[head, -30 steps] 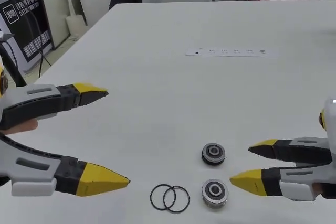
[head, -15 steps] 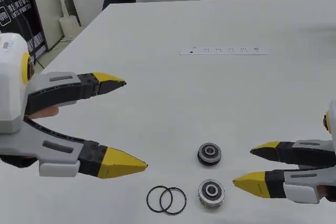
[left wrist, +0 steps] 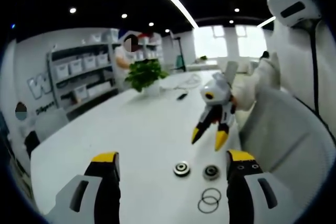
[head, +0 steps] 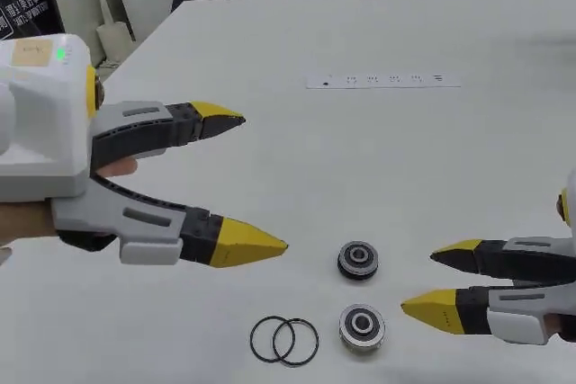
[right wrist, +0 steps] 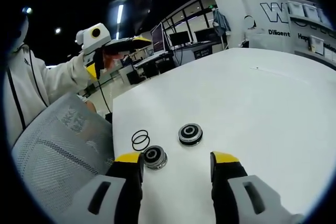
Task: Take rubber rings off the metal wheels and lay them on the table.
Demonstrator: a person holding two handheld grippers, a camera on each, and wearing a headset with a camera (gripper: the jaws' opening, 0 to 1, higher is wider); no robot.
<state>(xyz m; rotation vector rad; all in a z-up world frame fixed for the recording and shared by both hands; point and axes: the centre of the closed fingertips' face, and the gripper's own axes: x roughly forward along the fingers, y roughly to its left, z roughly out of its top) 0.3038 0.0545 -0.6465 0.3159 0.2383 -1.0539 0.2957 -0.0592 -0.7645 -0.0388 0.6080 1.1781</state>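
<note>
Finding 1: over the last second the left tool has advanced across the desk toward the near wheel, and its lower tip now stands up and to the left of that wheel, close by. Its jaws are wide apart and hold nothing. The right tool has kept its station just right of the near wheel, jaws a little apart and also empty, the lower tip level with the wheel but clear of it.

Finding 2: the 2 wheels and the 2 rubber rings have not shifted. The rings lie flat and overlapping just left of the near wheel. The far wheel sits just beyond the near wheel, apart from it.

Assessment: 2 rings are already off. The far wheel shows a dark outer band, possibly a ring still seated; this cannot be confirmed. The left tool's approach suggests a 2-tool grasp is being set up, with no contact yet.
</note>
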